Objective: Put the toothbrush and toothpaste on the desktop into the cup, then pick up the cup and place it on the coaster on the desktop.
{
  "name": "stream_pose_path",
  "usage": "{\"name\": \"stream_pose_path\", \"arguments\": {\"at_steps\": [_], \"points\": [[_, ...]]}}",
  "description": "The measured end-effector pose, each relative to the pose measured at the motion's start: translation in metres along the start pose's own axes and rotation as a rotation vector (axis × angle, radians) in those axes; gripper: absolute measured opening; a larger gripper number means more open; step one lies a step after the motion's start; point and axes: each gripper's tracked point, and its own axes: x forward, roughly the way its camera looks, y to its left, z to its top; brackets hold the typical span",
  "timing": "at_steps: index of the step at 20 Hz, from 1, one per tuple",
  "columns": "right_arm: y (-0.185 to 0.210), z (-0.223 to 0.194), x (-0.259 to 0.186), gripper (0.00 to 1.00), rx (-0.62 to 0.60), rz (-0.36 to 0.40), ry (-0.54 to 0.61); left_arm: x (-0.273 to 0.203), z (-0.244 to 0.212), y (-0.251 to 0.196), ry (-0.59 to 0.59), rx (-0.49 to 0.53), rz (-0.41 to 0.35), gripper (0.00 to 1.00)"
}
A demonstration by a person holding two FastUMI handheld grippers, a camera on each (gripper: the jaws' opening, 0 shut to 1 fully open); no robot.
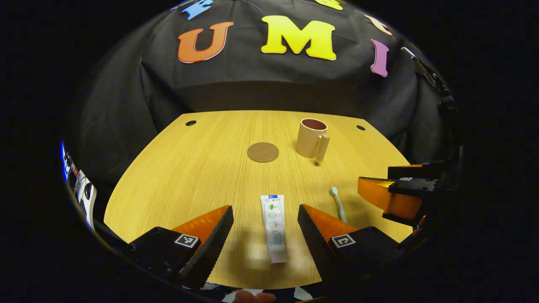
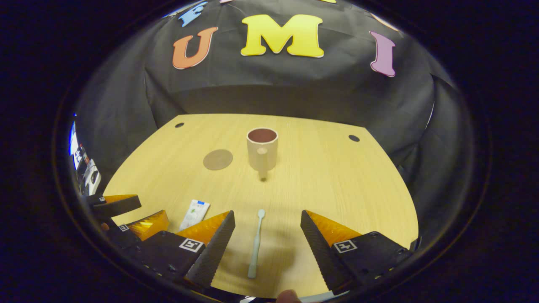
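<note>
Step in hand: the approach to the first pick-ups; nothing is lifted and nothing is in the cup yet.

Nearest, the left gripper [image 1: 265,233] hangs over the desk's near edge with jaws released wide. The toothpaste [image 1: 273,227] lies flat on the desk [image 1: 189,176] between its fingers, lengthwise along them, touching neither. In the right gripper view the same tube [image 2: 194,213] lies just left of that gripper's own left finger.

The right gripper [image 2: 267,237] is likewise spread open. The toothbrush [image 2: 255,244] lies flat between its fingers, head pointing away toward the cup, clear of both. In the left gripper view the brush [image 1: 338,204] sits just right of the tube, near the right gripper [image 1: 391,193].

Farther off, the coaster [image 1: 262,152] lies bare at mid-desk. The cup [image 1: 311,138] stands upright just beside it, apart from it, handle turned toward the grippers. Its inside appears empty, though the bottom is not fully visible from this angle.

Judgement: each gripper needs to descend and close across its item. Both items lie low against the wood, so the fingertips must reach the surface. Each then has to be tipped upright to enter the cup mouth.
</note>
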Motion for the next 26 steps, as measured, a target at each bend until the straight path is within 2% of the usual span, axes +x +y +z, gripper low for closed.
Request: {"name": "stream_pose_path", "arguments": {"at_steps": [1, 2, 9, 10, 14, 15, 17, 18, 19, 21, 22, 24, 26], "points": [[0.001, -0.006, 0.004, 0.93, -0.006, -0.003, 0.020, 0.001, -0.006, 0.001, 0.011, 0.002, -0.001, 0.98], [0.003, -0.011, 0.010, 0.96, -0.010, 0.000, 0.037, 0.002, -0.010, 0.000, 0.020, 0.005, -0.002, 0.98], [0.014, -0.035, 0.040, 0.96, -0.020, 0.005, 0.129, 0.008, -0.042, 0.000, 0.088, 0.019, -0.004, 0.98], [0.014, -0.039, 0.044, 0.99, -0.016, 0.002, 0.140, 0.008, -0.043, 0.000, 0.091, 0.018, -0.005, 0.98], [0.014, -0.050, 0.059, 0.93, -0.007, -0.008, 0.181, 0.009, -0.046, 0.004, 0.099, 0.021, -0.001, 0.98], [0.015, -0.050, 0.062, 0.83, 0.001, -0.006, 0.184, 0.008, -0.046, 0.006, 0.101, 0.021, 0.001, 0.98], [0.017, -0.050, 0.067, 0.73, 0.010, -0.003, 0.195, 0.009, -0.046, 0.009, 0.103, 0.018, 0.004, 0.98], [0.017, -0.049, 0.070, 0.71, 0.011, -0.006, 0.196, 0.010, -0.047, 0.009, 0.104, 0.017, 0.005, 0.98], [0.018, -0.049, 0.073, 0.63, 0.013, -0.004, 0.197, 0.010, -0.046, 0.010, 0.105, 0.017, 0.006, 0.98], [0.023, -0.050, 0.075, 0.52, 0.012, 0.007, 0.215, 0.012, -0.045, 0.012, 0.105, 0.015, 0.007, 0.98], [0.020, -0.052, 0.076, 0.52, 0.012, -0.008, 0.216, 0.012, -0.046, 0.012, 0.106, 0.012, 0.007, 0.98], [0.022, -0.053, 0.078, 0.28, 0.018, -0.006, 0.226, 0.013, -0.046, 0.012, 0.109, 0.007, 0.007, 0.98], [0.022, -0.057, 0.078, 0.26, 0.018, -0.004, 0.238, 0.014, -0.047, 0.012, 0.113, 0.003, 0.005, 0.98]]}}
